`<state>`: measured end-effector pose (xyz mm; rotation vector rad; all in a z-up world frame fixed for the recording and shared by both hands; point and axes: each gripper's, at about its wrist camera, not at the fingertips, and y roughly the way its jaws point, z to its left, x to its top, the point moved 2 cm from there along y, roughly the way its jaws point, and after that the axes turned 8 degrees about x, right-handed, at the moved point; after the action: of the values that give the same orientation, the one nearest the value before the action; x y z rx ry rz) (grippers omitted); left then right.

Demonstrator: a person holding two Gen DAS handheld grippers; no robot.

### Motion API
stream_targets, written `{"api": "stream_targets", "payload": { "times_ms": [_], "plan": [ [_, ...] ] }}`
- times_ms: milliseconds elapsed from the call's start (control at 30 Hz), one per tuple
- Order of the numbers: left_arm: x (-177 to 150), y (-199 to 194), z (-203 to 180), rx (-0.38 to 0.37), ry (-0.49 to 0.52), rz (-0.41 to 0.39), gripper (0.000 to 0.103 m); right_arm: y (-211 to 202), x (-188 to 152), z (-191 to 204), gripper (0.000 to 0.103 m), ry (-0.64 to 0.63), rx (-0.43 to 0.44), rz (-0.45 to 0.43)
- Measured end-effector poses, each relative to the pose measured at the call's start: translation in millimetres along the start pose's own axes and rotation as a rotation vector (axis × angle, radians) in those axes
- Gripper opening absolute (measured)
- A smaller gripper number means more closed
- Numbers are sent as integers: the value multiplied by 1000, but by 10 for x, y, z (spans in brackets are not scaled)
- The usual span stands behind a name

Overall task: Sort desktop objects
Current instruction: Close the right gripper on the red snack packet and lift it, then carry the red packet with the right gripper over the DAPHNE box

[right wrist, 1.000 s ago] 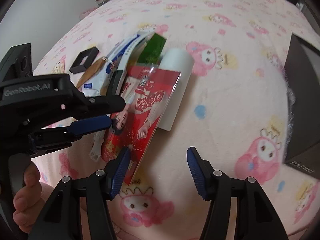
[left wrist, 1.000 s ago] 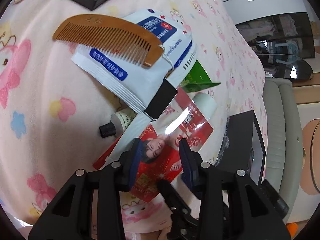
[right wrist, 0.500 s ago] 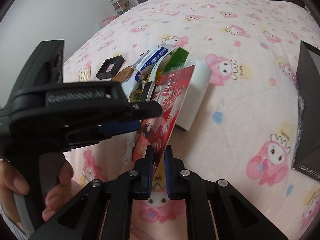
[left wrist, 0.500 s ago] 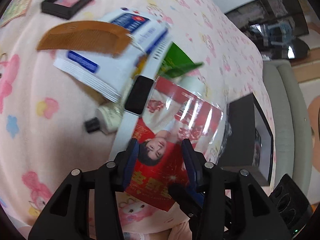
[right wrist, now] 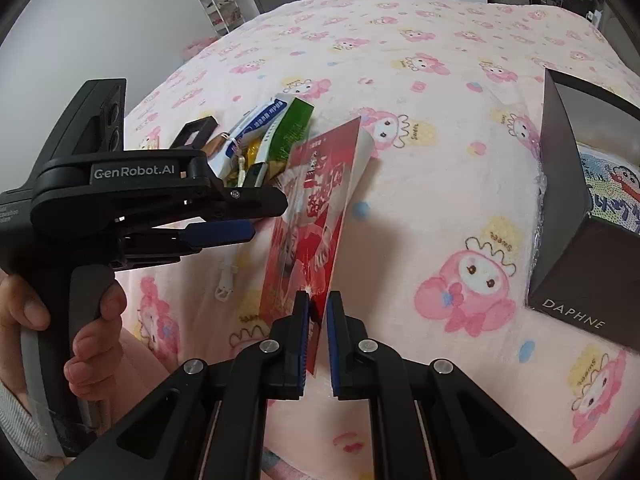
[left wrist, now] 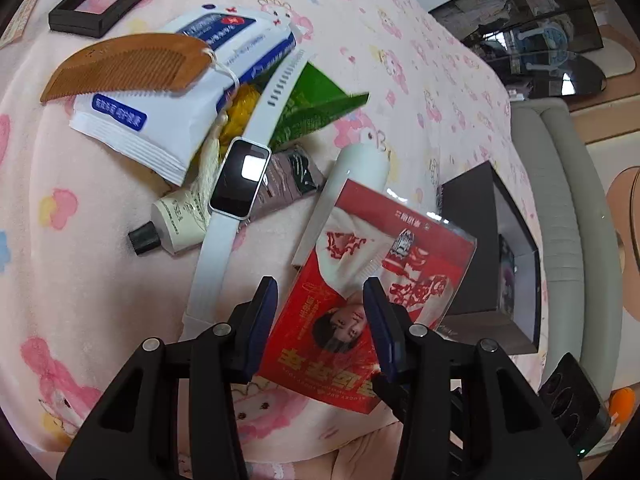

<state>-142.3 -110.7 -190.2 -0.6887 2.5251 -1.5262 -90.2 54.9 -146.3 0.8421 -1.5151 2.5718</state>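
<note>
Two grippers we hold, right gripper (right wrist: 317, 334) jaws clamped on red packet (right wrist: 316, 200) lifted off pink blanket (right wrist: 420, 208), left gripper (left wrist: 320, 320) jaws part-open w/ nothing gripped, watch (left wrist: 239, 180) & comb (left wrist: 124, 66) nearby.

A home is showing: a pink cartoon blanket (right wrist: 420, 128) covering the surface, a grey sofa (left wrist: 560, 208) standing beside it

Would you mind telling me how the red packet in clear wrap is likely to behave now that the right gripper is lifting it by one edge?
The red packet probably stays fairly stiff: pinched at one edge by the right gripper, it stands on edge without drooping. It looks thin, so likely light. Its glossy clear wrap may be slippery, so it could slide in the grip.
</note>
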Motion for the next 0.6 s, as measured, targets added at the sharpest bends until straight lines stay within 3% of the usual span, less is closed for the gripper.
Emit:
{"api": "stream_targets", "payload": {
  "times_ms": [233,433,467,600],
  "plan": [
    [-79,175,-23,-19,-28,60,59,63,-43,-82,7,32,-21,12],
    [-207,302,-92,-58,-8,121,60,97,-95,-216,11,79,-49,23],
    [-240,321,-124,-55,10,130,59,96,-106,-251,11,89,-58,20],
    [-362,327,-244,-40,76,137,39,40,-149,-446,14,158,-84,-14]
  ]
}}
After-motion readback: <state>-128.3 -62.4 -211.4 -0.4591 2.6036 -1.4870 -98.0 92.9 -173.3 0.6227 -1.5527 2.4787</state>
